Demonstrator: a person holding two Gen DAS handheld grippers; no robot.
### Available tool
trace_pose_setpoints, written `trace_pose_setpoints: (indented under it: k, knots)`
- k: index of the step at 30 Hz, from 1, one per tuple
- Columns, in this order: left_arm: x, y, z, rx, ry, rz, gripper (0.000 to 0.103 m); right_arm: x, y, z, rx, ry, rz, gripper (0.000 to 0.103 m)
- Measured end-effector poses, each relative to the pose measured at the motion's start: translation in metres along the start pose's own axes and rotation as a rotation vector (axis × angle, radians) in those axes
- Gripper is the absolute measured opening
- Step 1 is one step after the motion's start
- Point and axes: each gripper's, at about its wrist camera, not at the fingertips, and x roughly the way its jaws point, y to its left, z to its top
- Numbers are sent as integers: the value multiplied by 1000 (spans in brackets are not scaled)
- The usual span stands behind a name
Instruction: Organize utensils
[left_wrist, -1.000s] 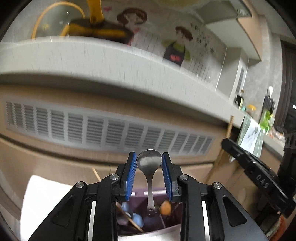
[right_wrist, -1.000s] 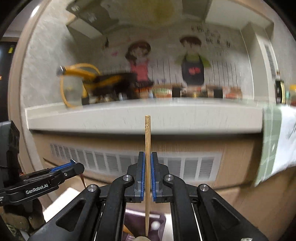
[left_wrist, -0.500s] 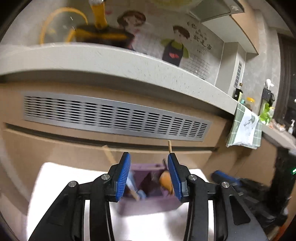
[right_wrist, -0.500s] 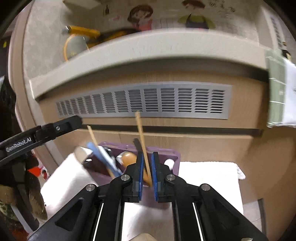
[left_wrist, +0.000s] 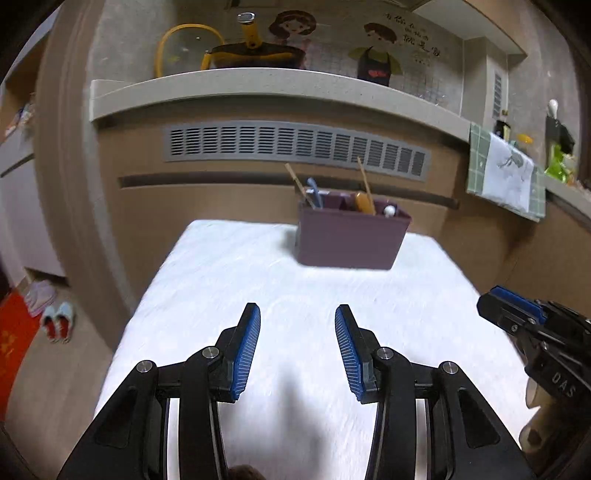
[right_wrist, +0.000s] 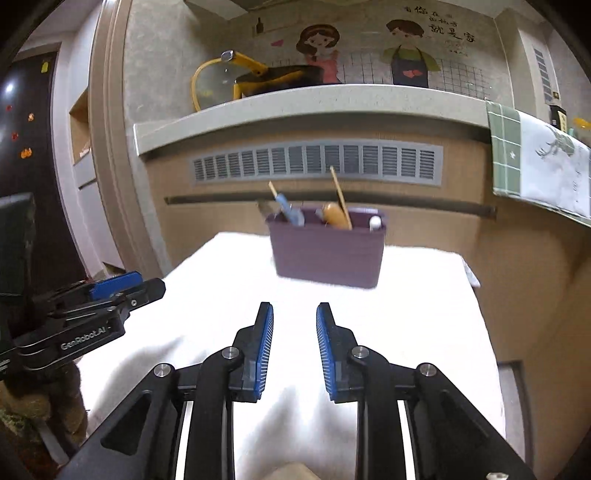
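The left gripper (left_wrist: 297, 314) stands wide apart, empty, over the white cloth (left_wrist: 229, 280). The right gripper (right_wrist: 294, 312), jaws just opened, is less wide and also holds nothing. Both are well short of the one purple holder (right_wrist: 327, 254) at the cloth's far edge. In it stand two chopsticks (right_wrist: 340, 195), a blue utensil (right_wrist: 288, 210), an orange one (right_wrist: 334, 216) and a white-tipped one (right_wrist: 375, 222).

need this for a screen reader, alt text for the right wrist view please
The right gripper, its blue-padded jaws open and empty, points across a white cloth-covered table at a purple plastic utensil holder holding wooden chopsticks and spoons. The left gripper shows at the left edge.
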Motion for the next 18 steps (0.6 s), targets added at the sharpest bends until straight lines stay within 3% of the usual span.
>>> trace_pose_setpoints:
  k: [2, 18]
  knots:
    - [-9, -6, -7, 19, -7, 40, 43, -11, 8, -11, -4, -10, -10, 22]
    - [-25, -18, -10, 44, 3, 2, 43, -26, 16, -24, -4, 5, -29, 23]
